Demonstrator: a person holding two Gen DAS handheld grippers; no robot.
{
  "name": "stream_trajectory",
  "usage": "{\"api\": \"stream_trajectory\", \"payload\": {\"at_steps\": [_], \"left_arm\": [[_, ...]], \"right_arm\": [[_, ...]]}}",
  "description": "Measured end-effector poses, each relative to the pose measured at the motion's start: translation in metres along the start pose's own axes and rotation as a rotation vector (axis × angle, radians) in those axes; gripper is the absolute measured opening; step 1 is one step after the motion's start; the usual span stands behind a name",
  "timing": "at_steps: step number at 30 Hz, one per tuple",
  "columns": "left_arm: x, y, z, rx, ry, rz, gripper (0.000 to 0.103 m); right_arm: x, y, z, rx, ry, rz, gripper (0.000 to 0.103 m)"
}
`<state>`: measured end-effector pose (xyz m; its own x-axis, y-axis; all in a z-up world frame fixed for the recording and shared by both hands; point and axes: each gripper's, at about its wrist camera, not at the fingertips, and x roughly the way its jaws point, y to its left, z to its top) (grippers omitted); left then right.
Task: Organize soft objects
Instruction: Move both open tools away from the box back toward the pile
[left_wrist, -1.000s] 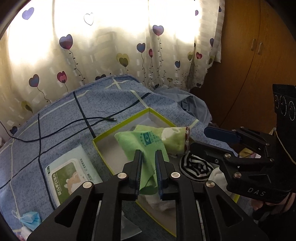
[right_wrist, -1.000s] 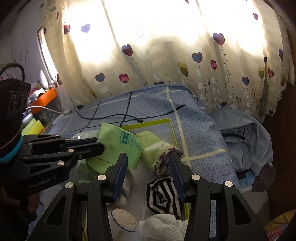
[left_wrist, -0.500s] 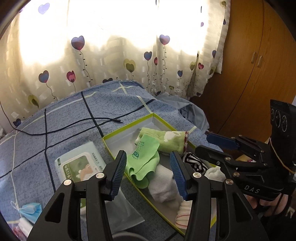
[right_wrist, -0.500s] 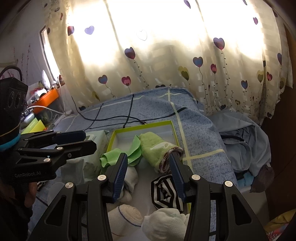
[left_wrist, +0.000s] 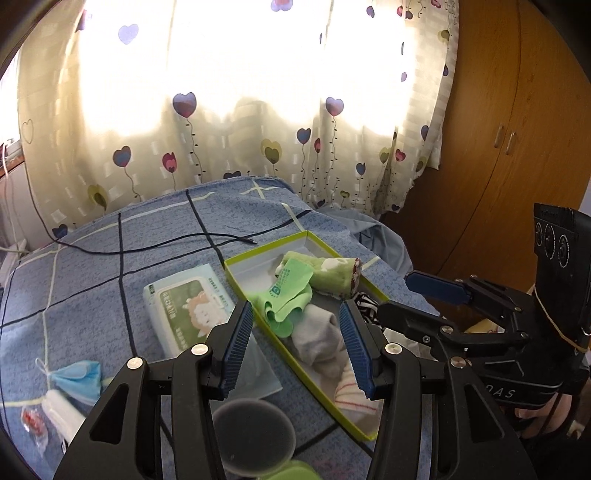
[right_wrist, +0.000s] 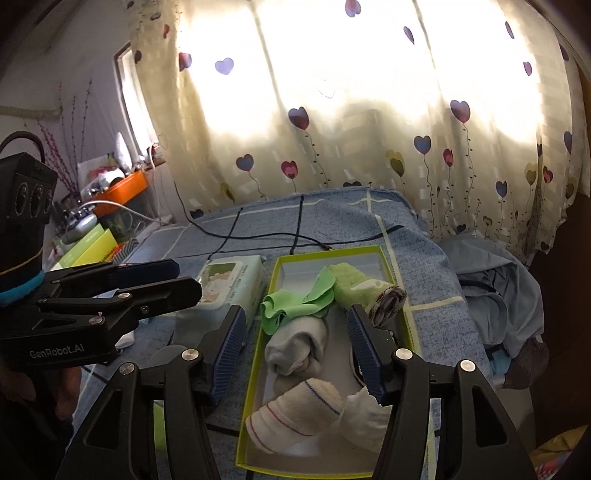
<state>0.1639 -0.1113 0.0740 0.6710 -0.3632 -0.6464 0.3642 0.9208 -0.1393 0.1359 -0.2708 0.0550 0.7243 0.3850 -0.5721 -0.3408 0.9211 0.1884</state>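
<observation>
Released since the earlier frame: green cloth (left_wrist: 286, 295), then pinched in the left gripper (left_wrist: 295, 347), now draped in the box (left_wrist: 258, 258) just beyond the jaws. Left jaws widened, now wide, nothing pressed between the pads. Right gripper (right_wrist: 295, 347) jaws just opened further, moderately wide, empty, poised above the box interior.

Beyond the left jaws: grey sock (left_wrist: 317, 339), green towel roll (left_wrist: 328, 273) touching the cloth. Left of the left jaws: wipes pack (left_wrist: 188, 306), face mask (left_wrist: 77, 380).

Right view only: two white rolled socks (right_wrist: 295, 410) below the jaws, near box end, orange tray (right_wrist: 125, 186) far left. Left view only: wardrobe (left_wrist: 517, 129) at right, round lid (left_wrist: 255, 439) below the jaws. Striped sock (left_wrist: 364, 301) mostly hidden behind the right pad in both views.
</observation>
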Motion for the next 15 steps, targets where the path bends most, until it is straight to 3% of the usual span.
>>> {"api": "stream_trajectory", "payload": {"at_steps": [15], "left_arm": [[-0.049, 0.031, -0.040, -0.083, -0.048, 0.090, 0.050]], "right_arm": [[-0.008, 0.057, -0.006, -0.072, 0.021, 0.054, 0.057]]}}
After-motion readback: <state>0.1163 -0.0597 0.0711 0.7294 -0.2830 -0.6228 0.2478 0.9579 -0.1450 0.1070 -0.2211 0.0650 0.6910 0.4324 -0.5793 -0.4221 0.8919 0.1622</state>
